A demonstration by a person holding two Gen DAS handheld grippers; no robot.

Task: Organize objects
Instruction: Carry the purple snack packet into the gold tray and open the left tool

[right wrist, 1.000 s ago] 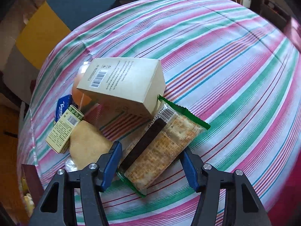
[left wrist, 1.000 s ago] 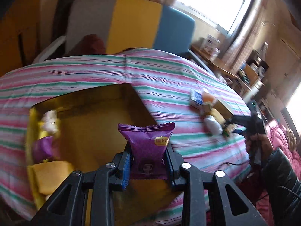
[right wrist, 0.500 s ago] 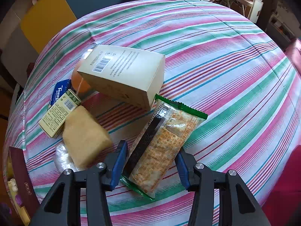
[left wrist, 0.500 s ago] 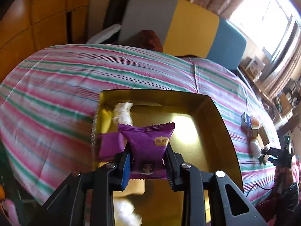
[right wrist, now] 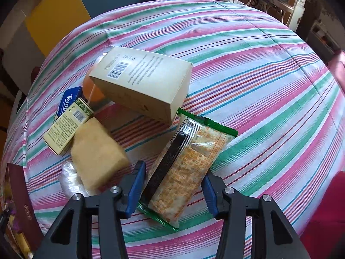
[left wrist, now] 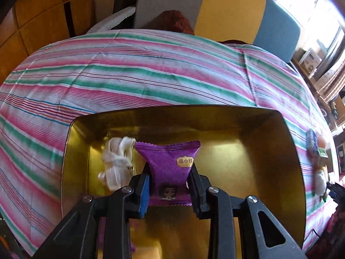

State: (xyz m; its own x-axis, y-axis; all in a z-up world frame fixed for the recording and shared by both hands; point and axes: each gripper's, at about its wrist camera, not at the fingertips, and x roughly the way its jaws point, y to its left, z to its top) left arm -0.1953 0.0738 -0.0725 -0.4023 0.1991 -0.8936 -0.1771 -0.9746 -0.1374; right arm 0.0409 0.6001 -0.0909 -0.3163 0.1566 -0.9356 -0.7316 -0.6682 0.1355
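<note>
Pinching a purple snack packet (left wrist: 170, 164) between the pads of the left gripper (left wrist: 169, 191), holding it upright over the open gold box (left wrist: 286, 151), just beside a white knotted bundle (left wrist: 115, 161) lying inside at the box's left. Straddling a green-edged cracker packet (right wrist: 185, 168) with the right gripper (right wrist: 172, 188), jaws having just been closing and sitting at its sides, contact of the pads impossible to tell. Lying flat on the striped tablecloth (right wrist: 258, 86), that packet, near a beige carton (right wrist: 142, 82), a yellow sponge block (right wrist: 97, 151), a small green-printed box (right wrist: 66, 125), a blue pack (right wrist: 68, 101) and an orange ball (right wrist: 92, 90).
</note>
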